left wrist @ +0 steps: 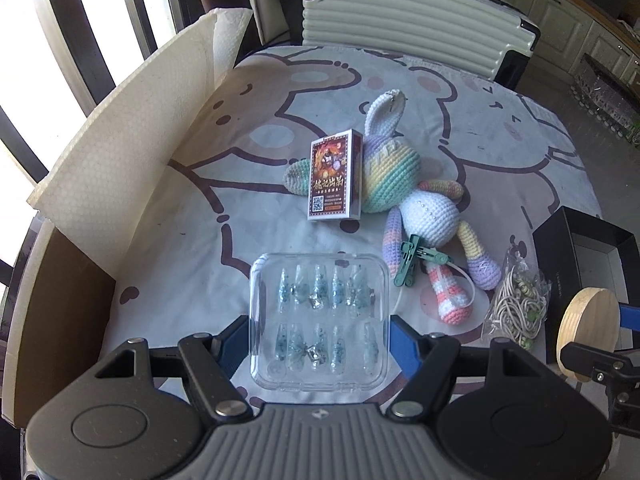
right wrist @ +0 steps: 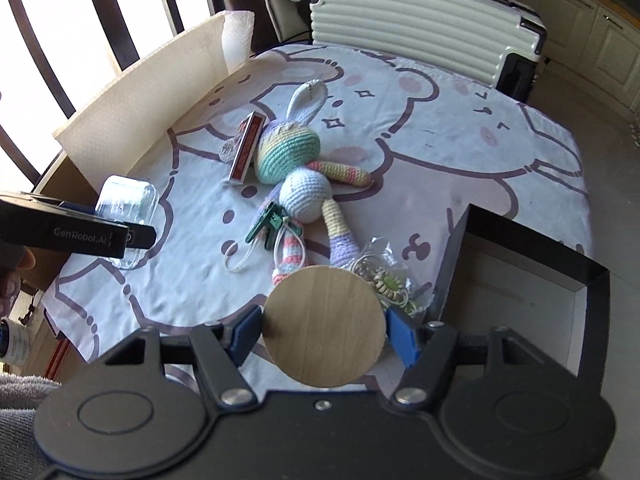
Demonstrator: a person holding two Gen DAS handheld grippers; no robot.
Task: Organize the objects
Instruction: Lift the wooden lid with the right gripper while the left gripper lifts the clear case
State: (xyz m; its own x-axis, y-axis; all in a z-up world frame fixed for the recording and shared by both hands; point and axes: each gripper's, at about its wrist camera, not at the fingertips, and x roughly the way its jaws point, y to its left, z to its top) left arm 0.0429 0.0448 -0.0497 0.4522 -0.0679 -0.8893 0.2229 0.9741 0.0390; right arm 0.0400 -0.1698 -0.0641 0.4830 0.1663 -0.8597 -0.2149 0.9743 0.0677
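Observation:
My left gripper (left wrist: 319, 345) is shut on a clear plastic case of press-on nails (left wrist: 319, 320), held above the cloth; the same clear case (right wrist: 126, 204) shows at the left in the right wrist view. A round wooden lid (right wrist: 325, 325) sits clamped between the blue pads of my right gripper (right wrist: 325, 330); the same wooden lid (left wrist: 588, 332) appears at the right edge of the left wrist view. On the cloth lie a crocheted pastel rabbit (left wrist: 404, 188), a red card box (left wrist: 334, 176) leaning on it, a green clip (left wrist: 410, 258) and a bag of beaded cord (left wrist: 516, 308).
A black open box (right wrist: 520, 280) stands at the right of the table. A cream foam wall (left wrist: 132, 140) lines the left side. Behind the table stands a white ribbed suitcase (right wrist: 420, 12). A white looped cord (right wrist: 244, 256) lies by the clip. A person's hand (right wrist: 14, 276) holds the left tool.

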